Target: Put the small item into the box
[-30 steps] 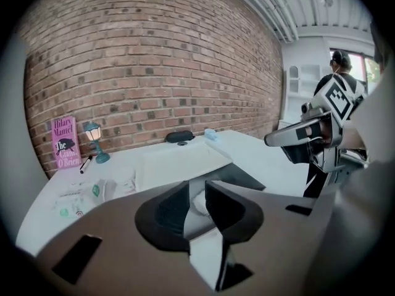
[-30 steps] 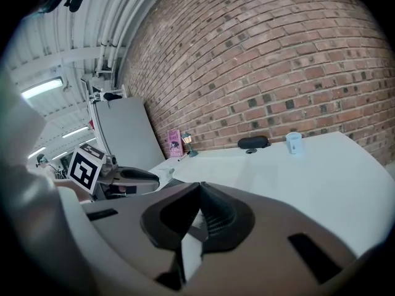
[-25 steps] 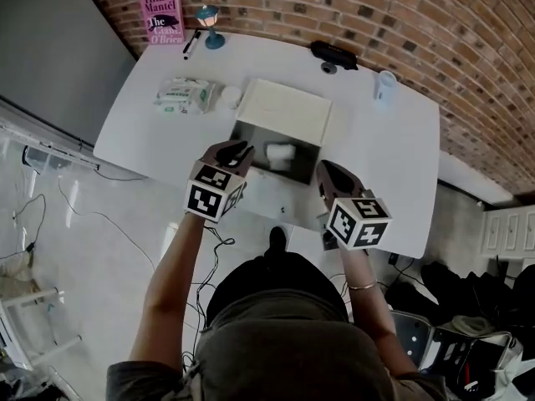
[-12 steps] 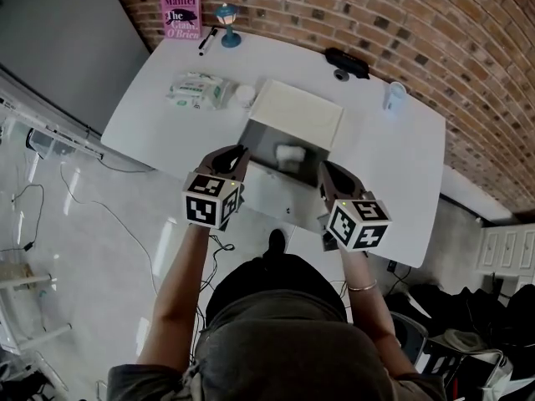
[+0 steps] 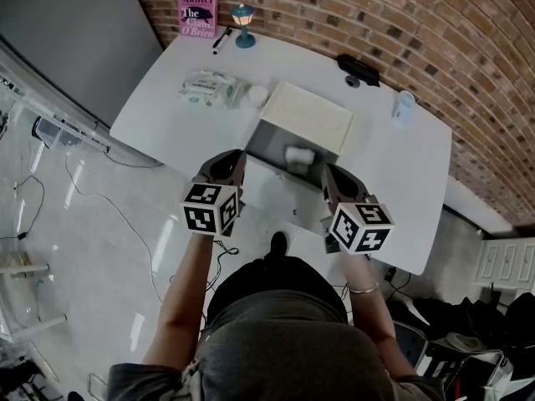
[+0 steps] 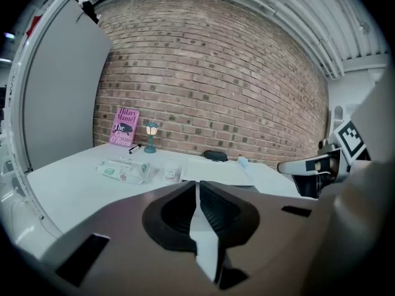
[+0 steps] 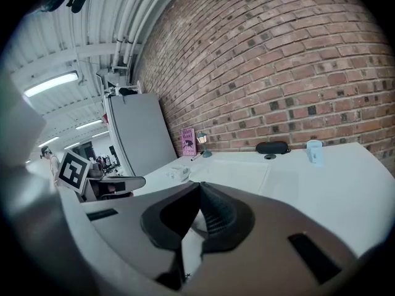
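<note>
The box (image 5: pixel 272 139) stands open in mid-table, its white lid (image 5: pixel 308 115) folded back. A small white item (image 5: pixel 298 154) lies on its dark floor. In the head view my left gripper (image 5: pixel 231 164) hovers just off the box's front left corner, and my right gripper (image 5: pixel 332 179) is at the front right corner. Both are outside the box. In the left gripper view my left gripper (image 6: pixel 197 184) has its jaws pressed together with nothing between them. My right gripper (image 7: pixel 199 185) also looks shut and empty.
A wipes pack (image 5: pixel 209 88) and a small white jar (image 5: pixel 257 96) lie left of the box. A pink book (image 5: pixel 197 9), a small lamp (image 5: pixel 243 25) and a pen (image 5: pixel 221 40) stand by the brick wall. A black case (image 5: pixel 358 68) and a pale bottle (image 5: pixel 404 107) are at the back right.
My left gripper has drawn back from the box's left edge and its jaws have come together. The white item stays in the box. The head view has shifted.
</note>
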`<state>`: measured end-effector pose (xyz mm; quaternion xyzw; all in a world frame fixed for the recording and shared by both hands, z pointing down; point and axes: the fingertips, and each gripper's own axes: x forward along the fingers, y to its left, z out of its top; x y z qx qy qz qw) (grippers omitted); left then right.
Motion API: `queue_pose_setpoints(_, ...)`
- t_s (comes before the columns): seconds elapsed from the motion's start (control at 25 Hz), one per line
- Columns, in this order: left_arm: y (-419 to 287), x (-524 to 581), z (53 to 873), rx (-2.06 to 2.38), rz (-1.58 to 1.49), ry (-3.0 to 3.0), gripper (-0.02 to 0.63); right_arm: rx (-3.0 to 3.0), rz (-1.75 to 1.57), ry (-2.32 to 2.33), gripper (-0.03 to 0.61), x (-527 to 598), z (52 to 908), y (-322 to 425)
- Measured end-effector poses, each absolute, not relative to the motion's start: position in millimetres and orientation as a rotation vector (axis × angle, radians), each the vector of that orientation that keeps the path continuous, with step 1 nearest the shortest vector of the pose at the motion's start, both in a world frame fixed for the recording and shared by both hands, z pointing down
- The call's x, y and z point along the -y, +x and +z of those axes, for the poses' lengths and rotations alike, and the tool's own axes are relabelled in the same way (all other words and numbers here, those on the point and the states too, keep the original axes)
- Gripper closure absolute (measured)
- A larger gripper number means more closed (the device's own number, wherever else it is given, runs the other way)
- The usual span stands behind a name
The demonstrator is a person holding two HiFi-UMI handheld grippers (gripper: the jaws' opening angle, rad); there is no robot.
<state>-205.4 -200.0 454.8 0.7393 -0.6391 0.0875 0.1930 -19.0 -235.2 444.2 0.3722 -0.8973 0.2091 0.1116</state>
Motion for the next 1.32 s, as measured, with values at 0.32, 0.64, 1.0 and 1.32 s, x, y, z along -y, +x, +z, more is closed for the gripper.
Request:
queue_pose_setpoints(0.32,-216.3,193.4,455.6,1.819,0.182,2.014,0.577,2.631,0.565,1.086,0.575,232.7,440.6,-25.3)
queue_pose_setpoints(0.64,-220.2,189.9,452.4,1.839,0.180,2.014,0.577,2.629,0.548,1.089,0.575,231.2,439.8,-28.4)
queue_pose_setpoints(1.0,-214.9,194.6,453.3,1.834,0.172,2.026,0.577,2.612,0.541,1.112,0.575,234.3,443.9,-20.5)
queue_pose_setpoints(1.32,-213.5,199.8,454.5,1.839,0.179,2.016,0.577,2.608,0.537,1.100,0.575,240.8,443.9,-20.3)
